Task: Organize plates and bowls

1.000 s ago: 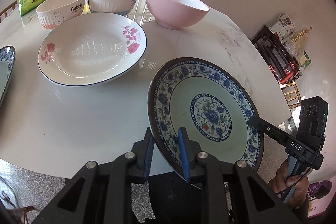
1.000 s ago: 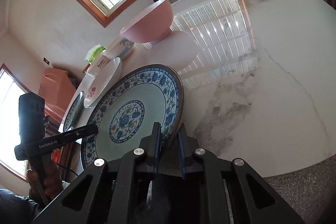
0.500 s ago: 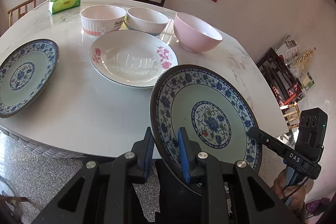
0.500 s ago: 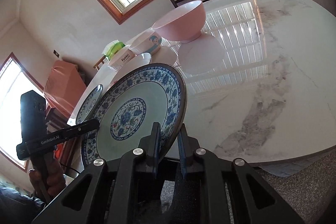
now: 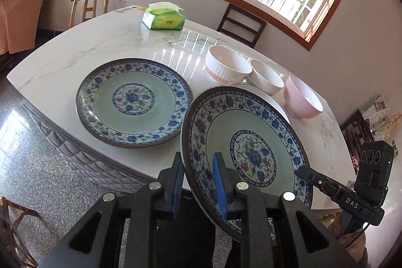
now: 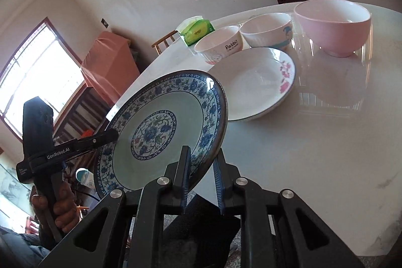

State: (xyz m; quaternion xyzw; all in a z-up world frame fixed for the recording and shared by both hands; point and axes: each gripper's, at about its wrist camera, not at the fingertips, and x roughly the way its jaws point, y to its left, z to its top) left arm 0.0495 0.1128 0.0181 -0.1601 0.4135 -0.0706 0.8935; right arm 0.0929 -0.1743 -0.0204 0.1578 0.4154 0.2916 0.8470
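Observation:
A blue-patterned plate with a green centre (image 5: 248,155) hangs tilted above the marble table's (image 5: 75,54) near edge, held by both grippers at opposite rims. My left gripper (image 5: 198,182) is shut on its near-left rim. My right gripper (image 6: 201,175) is shut on the other rim. A matching blue plate (image 5: 134,102) lies flat on the table just left of the held one. Behind stand a rabbit bowl (image 5: 227,69), a white bowl (image 5: 266,77) and a pink bowl (image 5: 302,102). A white floral plate (image 6: 253,82) lies in front of the bowls.
A green tissue pack (image 5: 163,19) sits at the table's far side. A wooden chair (image 5: 90,6) and a dark chair (image 5: 241,24) stand behind the table. A hand (image 6: 57,205) grips the left tool's handle. Speckled floor lies below the near table edge.
Both grippers have carried the held plate leftward along the table and a little higher. The matching blue plate has come into full view beside it.

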